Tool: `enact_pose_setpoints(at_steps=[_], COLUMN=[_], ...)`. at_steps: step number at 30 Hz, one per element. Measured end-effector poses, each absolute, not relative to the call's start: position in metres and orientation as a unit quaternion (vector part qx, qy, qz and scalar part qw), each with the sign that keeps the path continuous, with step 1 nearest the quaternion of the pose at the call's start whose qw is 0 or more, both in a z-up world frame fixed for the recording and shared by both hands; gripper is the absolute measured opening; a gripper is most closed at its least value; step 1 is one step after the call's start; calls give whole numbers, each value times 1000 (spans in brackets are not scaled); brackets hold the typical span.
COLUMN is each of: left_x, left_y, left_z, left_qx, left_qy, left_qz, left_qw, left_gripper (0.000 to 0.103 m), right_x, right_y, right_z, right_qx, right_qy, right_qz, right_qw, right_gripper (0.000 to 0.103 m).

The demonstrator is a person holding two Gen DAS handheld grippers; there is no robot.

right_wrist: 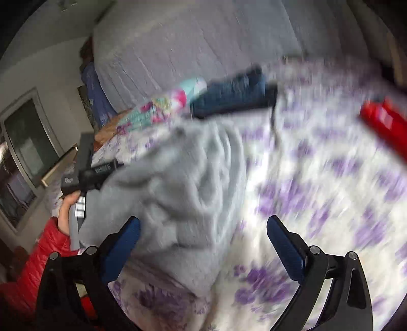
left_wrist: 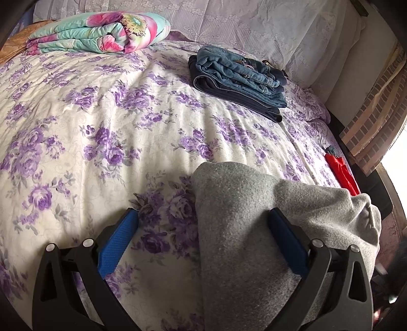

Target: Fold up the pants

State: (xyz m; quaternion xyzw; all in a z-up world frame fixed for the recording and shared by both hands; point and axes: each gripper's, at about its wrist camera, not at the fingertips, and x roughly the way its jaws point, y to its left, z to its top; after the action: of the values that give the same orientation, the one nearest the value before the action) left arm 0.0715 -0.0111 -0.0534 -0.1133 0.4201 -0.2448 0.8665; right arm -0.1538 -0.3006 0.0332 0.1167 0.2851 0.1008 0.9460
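Observation:
Grey sweatpants point(left_wrist: 244, 229) lie in a folded bundle on the floral bed sheet point(left_wrist: 101, 114), near the bed's near right edge. My left gripper point(left_wrist: 203, 216) is open, with its right finger point(left_wrist: 287, 242) resting on the grey fabric and its left finger point(left_wrist: 119, 242) over bare sheet. In the blurred right wrist view the same grey pants point(right_wrist: 183, 183) lie bunched ahead. My right gripper point(right_wrist: 203, 224) is open and empty, its left finger point(right_wrist: 122, 244) beside the fabric's edge. The other gripper point(right_wrist: 89, 175) shows at the pants' far left.
A stack of folded jeans and dark pants point(left_wrist: 239, 79) sits at the back right of the bed. A rolled floral quilt point(left_wrist: 99, 33) lies at the back left. A red object point(left_wrist: 340, 170) lies at the bed's right edge. A lace headboard cover point(left_wrist: 254, 23) is behind.

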Motion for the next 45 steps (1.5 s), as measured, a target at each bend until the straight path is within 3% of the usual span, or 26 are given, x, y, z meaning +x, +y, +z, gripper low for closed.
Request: enact_pose_setpoints(at_steps=[3, 6, 8, 11, 12, 16, 22, 25, 28, 34, 39, 42, 45], left_x=[71, 71, 71, 71, 71, 70, 69, 64, 52, -2, -51, -64, -66], left_y=[-11, -11, -10, -10, -10, -8, -7, -2, 5, 19, 1, -15, -6], left_z=[-53, -53, -53, -52, -52, -50, -49, -49, -49, -35, -23, -41, -52], left_qx=[-113, -113, -114, -115, -116, -119, -121, -131, -141, -131, -36, 14, -35], left_qy=[419, 419, 419, 419, 419, 419, 417, 414, 412, 384, 355, 356, 356], left_qz=[-244, -244, -245, -246, -246, -249, -248, -248, -250, -228, -229, -214, -207], left_qw=[867, 867, 867, 867, 866, 865, 866, 866, 865, 885, 906, 909, 910], left_gripper=[99, 99, 99, 99, 99, 99, 99, 99, 99, 98, 98, 99, 99], right_x=[-161, -133, -111, -75, -80, -78, -111, -98, -90, -90, -104, -123, -130], right_y=[-287, -271, -258, -241, -245, -267, -295, -299, -328, -335, -341, -337, -318], right_z=[81, 99, 83, 27, 20, 29, 54, 17, -13, -18, -12, 19, 66], right_qx=[54, 15, -1, -50, -36, 30, 51, 54, 194, 218, 231, 196, 136], right_qy=[209, 206, 235, 349, 319, 354, 292, 357, 371, 363, 342, 278, 221], right_qz=[85, 84, 98, 73, 79, 101, 68, 84, 152, 171, 165, 113, 112], right_qw=[973, 975, 967, 933, 944, 929, 953, 929, 895, 890, 896, 934, 959], right_gripper=[100, 100, 100, 100, 100, 100, 100, 100, 100, 100, 100, 100, 100])
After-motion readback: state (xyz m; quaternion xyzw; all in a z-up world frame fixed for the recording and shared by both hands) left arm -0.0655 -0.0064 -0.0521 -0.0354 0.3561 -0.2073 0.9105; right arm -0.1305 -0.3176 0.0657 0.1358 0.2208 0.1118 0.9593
